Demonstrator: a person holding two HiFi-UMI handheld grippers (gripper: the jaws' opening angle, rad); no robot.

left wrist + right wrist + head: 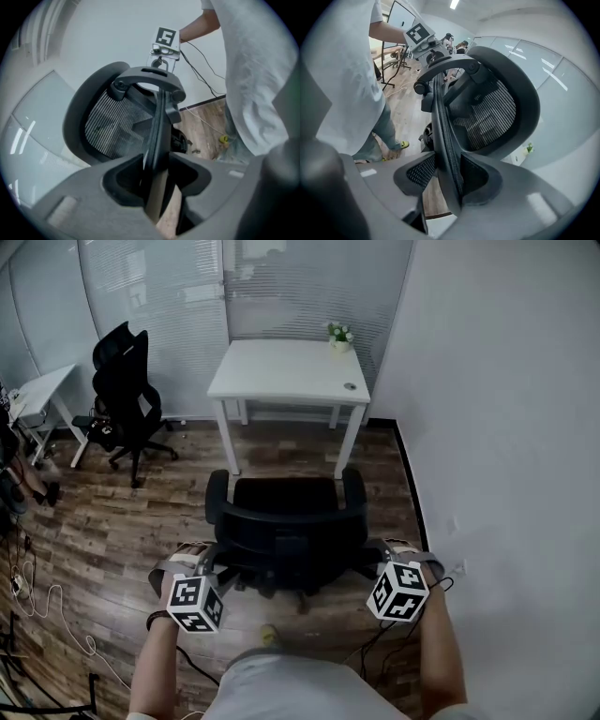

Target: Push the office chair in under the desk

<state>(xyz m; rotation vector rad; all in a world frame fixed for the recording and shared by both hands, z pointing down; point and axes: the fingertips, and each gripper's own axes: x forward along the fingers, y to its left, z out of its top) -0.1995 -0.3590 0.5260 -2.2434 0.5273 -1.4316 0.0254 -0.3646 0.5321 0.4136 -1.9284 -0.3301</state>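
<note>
A black mesh office chair (286, 512) stands on the wood floor just in front of the white desk (281, 371), its seat facing the desk and its backrest toward me. My left gripper (220, 568) is at the backrest's left edge and my right gripper (370, 563) at its right edge. In the left gripper view the backrest rim (157, 122) runs between the jaws of the left gripper (157, 187), which are shut on it. The right gripper view shows the right gripper (447, 178) clamped on the opposite rim (440, 117) the same way.
A small potted plant (339, 334) sits on the desk's far right corner. A second black chair (127, 395) and another white table (37, 390) stand at the left. Cables (37, 606) lie on the floor at lower left. A wall (497, 427) runs close along the right.
</note>
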